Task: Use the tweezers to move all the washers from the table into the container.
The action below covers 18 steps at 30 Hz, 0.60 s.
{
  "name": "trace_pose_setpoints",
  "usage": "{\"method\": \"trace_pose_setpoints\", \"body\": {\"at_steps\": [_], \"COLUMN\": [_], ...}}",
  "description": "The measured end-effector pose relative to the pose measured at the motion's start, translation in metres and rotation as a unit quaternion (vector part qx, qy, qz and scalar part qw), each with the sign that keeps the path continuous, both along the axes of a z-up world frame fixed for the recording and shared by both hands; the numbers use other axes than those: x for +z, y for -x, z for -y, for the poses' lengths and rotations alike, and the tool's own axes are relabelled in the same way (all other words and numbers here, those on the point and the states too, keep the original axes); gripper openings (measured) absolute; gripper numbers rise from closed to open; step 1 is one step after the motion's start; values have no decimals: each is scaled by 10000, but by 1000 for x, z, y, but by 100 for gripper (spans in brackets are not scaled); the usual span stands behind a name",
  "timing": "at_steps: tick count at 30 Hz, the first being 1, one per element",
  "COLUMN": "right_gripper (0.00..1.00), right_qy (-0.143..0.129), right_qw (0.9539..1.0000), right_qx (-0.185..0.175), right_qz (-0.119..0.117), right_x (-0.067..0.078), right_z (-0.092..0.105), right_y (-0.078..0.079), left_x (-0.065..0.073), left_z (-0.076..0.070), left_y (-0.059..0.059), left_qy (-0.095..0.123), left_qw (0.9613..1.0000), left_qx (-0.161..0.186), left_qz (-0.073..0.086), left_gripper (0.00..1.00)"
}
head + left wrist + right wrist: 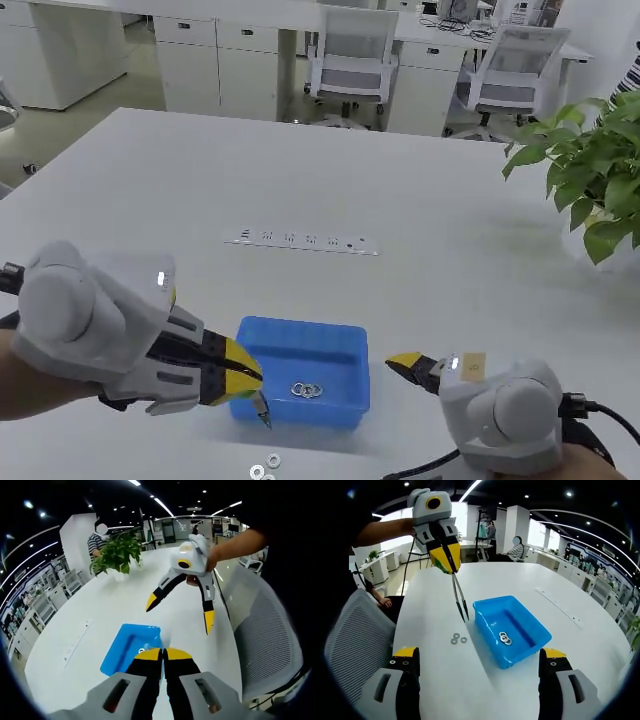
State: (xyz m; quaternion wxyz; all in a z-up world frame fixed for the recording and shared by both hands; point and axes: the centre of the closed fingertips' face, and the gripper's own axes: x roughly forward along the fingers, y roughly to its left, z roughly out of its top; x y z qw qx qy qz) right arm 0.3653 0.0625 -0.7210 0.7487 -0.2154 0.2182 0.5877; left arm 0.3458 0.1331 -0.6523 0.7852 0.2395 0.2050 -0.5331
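Note:
A blue container (300, 330) sits near the table's front edge with a few washers (306, 389) inside. More washers (265, 467) lie on the table just in front of it. My left gripper (250, 378) is shut on metal tweezers (262, 410), whose tips hang by the container's front left corner, above the loose washers. In the right gripper view the tweezers (460, 600) point down beside the container (522, 622), near the table washers (457, 639). My right gripper (479, 653) is open with nothing in it, to the right of the container (125, 650).
A power strip (305, 241) is set into the white table beyond the container. A potted plant (590, 180) stands at the right edge. Office chairs (350, 60) and desks stand behind the table. A mesh chair (355, 640) is close to the near edge.

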Motion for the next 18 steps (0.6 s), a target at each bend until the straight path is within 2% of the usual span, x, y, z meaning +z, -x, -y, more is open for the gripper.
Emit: {"method": "trace_pose_setpoints", "body": {"at_steps": [18], "right_gripper": [100], "right_qy": [33], "right_qw": [9999], "right_qx": [-34], "right_qz": [-101], "right_x": [-8], "right_z": [2], "right_y": [6], "left_x": [-25], "left_z": [9], "left_y": [17], "left_qy": [-163], "left_qw": [9991], "left_qx": [-250], "left_qz": [-299], "left_gripper": [5]}}
